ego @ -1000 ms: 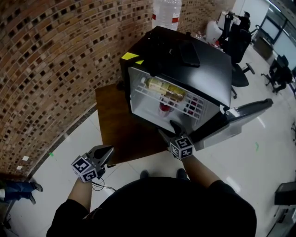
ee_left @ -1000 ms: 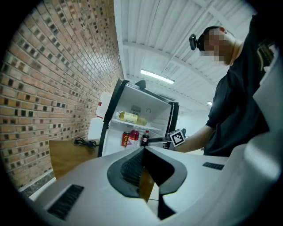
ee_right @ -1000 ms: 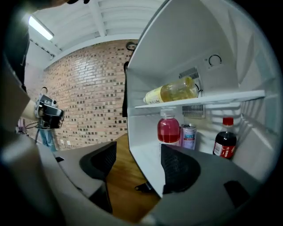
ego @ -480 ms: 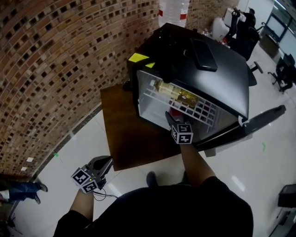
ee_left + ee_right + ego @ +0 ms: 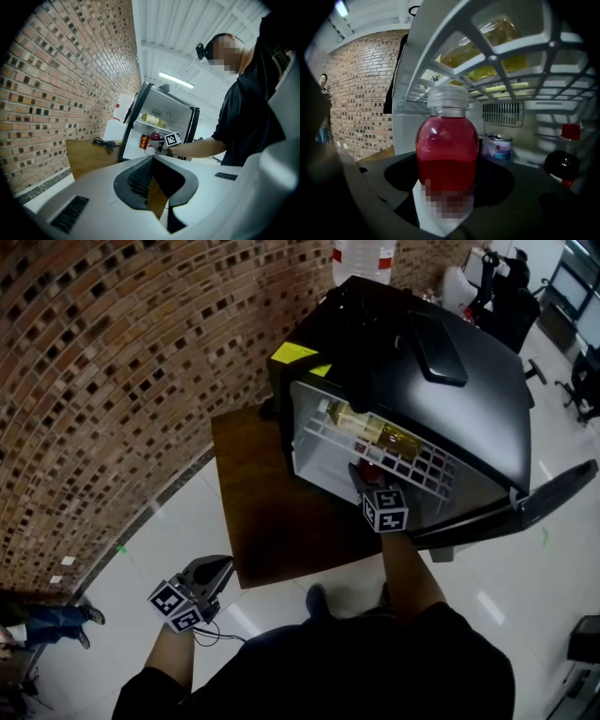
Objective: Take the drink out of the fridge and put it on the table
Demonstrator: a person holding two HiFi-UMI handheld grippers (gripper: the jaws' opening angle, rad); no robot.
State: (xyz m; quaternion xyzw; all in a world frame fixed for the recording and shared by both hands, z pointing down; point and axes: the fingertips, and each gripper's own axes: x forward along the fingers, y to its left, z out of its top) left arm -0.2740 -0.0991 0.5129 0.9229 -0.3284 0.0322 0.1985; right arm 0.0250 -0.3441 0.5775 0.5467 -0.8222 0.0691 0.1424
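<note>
A small black fridge [image 5: 450, 381] stands open on a brown wooden table [image 5: 267, 512]. My right gripper [image 5: 363, 480] reaches into its lower compartment. A clear bottle of red drink [image 5: 446, 150] with a white cap stands upright on the fridge floor between the right gripper's [image 5: 446, 180] jaws. The jaws are closing on the bottle, their dark pads close at its sides. I cannot see them pressing it. My left gripper [image 5: 216, 570] hangs low at my left, off the table's front edge. In its own view the left gripper [image 5: 153, 161] is shut, with nothing in it.
A yellow drink bottle [image 5: 487, 47] lies on the wire shelf above. A can [image 5: 498, 146] and a dark bottle with a red cap [image 5: 562, 159] stand deeper in. The fridge door [image 5: 530, 507] swings out to the right. A brick wall [image 5: 112, 381] runs along the left.
My right gripper has moved from the fridge's front edge into the lower compartment, up to the red bottle. The left gripper has stayed low at my left.
</note>
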